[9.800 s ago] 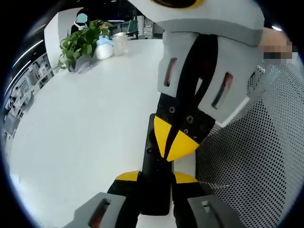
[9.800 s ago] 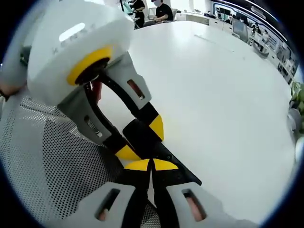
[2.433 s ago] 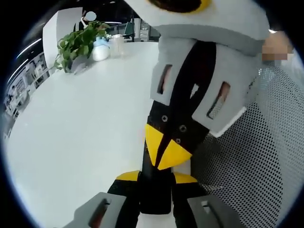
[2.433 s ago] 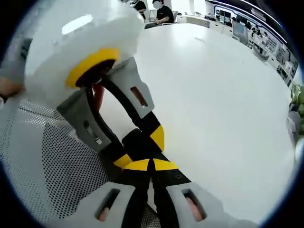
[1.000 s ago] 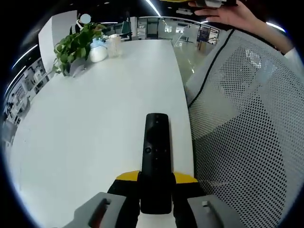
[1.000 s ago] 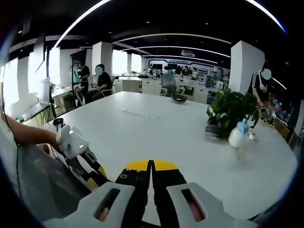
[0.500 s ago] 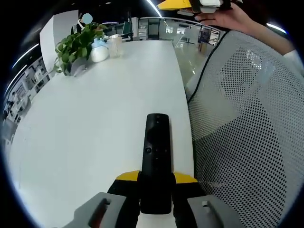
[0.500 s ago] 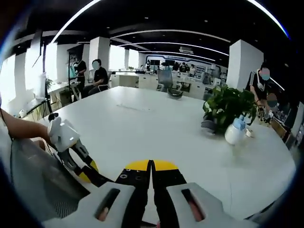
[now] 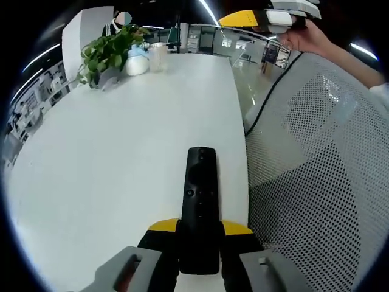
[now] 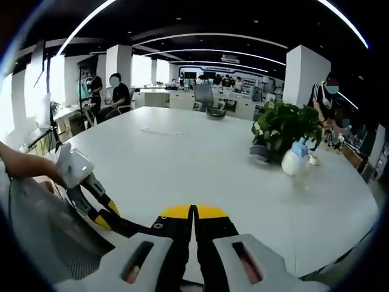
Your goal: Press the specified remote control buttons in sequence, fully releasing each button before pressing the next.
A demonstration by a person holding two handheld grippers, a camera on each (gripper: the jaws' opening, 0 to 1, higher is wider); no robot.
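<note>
A black remote control (image 9: pixel 200 188) lies lengthwise near the right edge of the white table (image 9: pixel 109 158). My left gripper (image 9: pixel 200 227) is shut on its near end, a yellow-tipped jaw on each side. My right gripper (image 9: pixel 258 18) hangs high at the upper right, held by a hand, well clear of the remote. In the right gripper view, my right gripper (image 10: pixel 193 212) has its yellow tips pressed together with nothing between them. From there the left gripper (image 10: pixel 104 217) sits low at the left, by the table edge.
A white mesh chair back (image 9: pixel 316 176) stands close along the table's right edge. A potted plant (image 9: pixel 109 52), a white bottle (image 9: pixel 137 62) and a clear cup (image 9: pixel 158 56) stand at the far end. People (image 10: pixel 115 91) sit beyond the table.
The right gripper, earlier down on the remote with its tips shut, has lifted well above the table. The left gripper has kept its hold on the remote.
</note>
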